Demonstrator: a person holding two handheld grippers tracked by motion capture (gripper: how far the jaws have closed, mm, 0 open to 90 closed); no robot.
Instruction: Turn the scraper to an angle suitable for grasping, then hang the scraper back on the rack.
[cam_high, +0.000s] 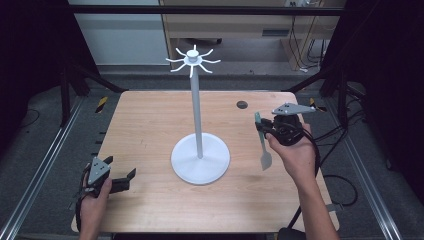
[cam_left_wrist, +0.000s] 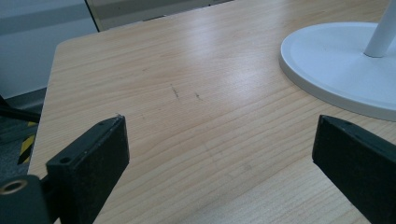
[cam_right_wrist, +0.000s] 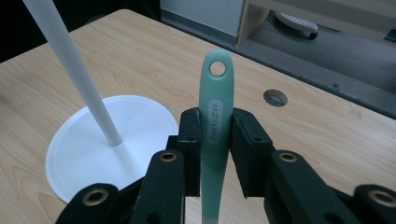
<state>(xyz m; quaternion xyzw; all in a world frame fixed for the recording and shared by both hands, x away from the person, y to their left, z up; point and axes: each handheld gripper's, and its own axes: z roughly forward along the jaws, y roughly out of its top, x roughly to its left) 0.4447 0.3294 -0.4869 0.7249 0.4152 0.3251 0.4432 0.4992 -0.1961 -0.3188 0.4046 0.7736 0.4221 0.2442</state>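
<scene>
A white stand (cam_high: 198, 110) with a round base (cam_high: 200, 158) and hooked arms at its top (cam_high: 193, 60) rises from the middle of the wooden table (cam_high: 150, 125). My right gripper (cam_high: 263, 127) is shut on a pale green spatula (cam_high: 263, 142) to the right of the pole; the blade hangs down toward the table. In the right gripper view the spatula handle (cam_right_wrist: 215, 112) stands up between the jaws, its hanging hole at the top. My left gripper (cam_high: 121, 175) rests at the table's near left, open, with nothing between its jaws (cam_left_wrist: 219, 154).
A small dark round hole (cam_high: 242, 104) lies in the tabletop behind the right gripper. Black frame posts stand at both back corners, metal rails run along the sides, and cables trail off to the right. The stand's base (cam_left_wrist: 341, 70) lies ahead of the left gripper.
</scene>
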